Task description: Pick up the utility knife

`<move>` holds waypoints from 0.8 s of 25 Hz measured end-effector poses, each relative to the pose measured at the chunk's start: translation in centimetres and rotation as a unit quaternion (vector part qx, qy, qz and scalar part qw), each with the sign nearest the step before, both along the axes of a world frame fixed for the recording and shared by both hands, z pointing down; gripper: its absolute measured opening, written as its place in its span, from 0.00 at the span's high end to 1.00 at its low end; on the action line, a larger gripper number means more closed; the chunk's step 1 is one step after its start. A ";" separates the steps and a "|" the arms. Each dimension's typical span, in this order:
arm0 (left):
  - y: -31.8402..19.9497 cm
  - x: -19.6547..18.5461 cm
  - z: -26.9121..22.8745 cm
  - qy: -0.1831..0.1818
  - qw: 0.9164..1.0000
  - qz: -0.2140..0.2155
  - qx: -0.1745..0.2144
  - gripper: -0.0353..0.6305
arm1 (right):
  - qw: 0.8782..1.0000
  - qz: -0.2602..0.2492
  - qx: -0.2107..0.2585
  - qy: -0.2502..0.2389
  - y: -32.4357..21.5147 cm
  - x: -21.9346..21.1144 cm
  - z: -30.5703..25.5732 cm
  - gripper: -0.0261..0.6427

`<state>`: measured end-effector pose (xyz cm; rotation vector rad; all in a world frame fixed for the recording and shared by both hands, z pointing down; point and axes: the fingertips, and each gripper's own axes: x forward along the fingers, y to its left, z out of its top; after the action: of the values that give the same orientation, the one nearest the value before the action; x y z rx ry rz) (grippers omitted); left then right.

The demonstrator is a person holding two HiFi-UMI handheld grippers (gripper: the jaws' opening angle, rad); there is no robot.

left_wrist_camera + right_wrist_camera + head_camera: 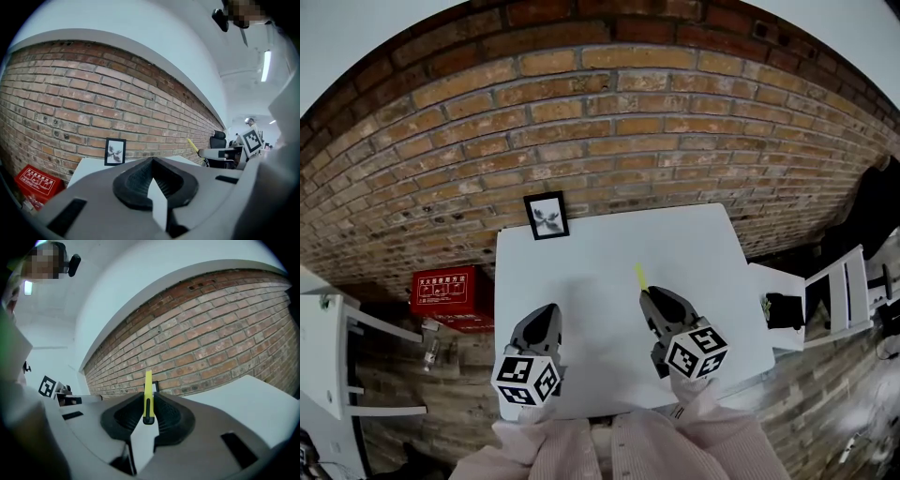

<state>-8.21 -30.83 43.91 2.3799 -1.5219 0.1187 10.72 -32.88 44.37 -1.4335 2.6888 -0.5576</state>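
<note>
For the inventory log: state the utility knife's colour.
The utility knife is yellow, dark at its near end; clearest in the right gripper view.

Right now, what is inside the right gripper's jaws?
A yellow utility knife, clamped between the pads of the right gripper, its front end sticking out. The pads cover part of its sides; its blade cannot be seen.
</note>
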 end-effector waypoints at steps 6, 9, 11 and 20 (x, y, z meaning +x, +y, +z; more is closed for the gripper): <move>0.5 0.0 -2.2 0.000 1.000 -0.003 0.028 0.96 | 0.999 0.005 0.041 -0.005 0.6 1.1 -2.9 0.86; 0.9 -0.3 -3.3 -0.001 0.999 -0.008 0.042 0.96 | 0.998 0.008 0.063 -0.007 1.0 1.7 -4.4 0.86; 1.0 -0.6 -4.1 -0.002 0.999 -0.011 0.050 0.96 | 0.997 0.014 0.077 -0.007 1.3 2.1 -5.4 0.86; 1.9 -2.2 -7.0 -0.010 0.996 -0.035 0.083 0.96 | 0.992 0.036 0.122 -0.011 2.5 4.6 -8.9 0.86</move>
<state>-10.37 -28.91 36.93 2.4535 -1.6830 -0.0002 15.34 -30.35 35.49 -1.4403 2.5685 -0.2280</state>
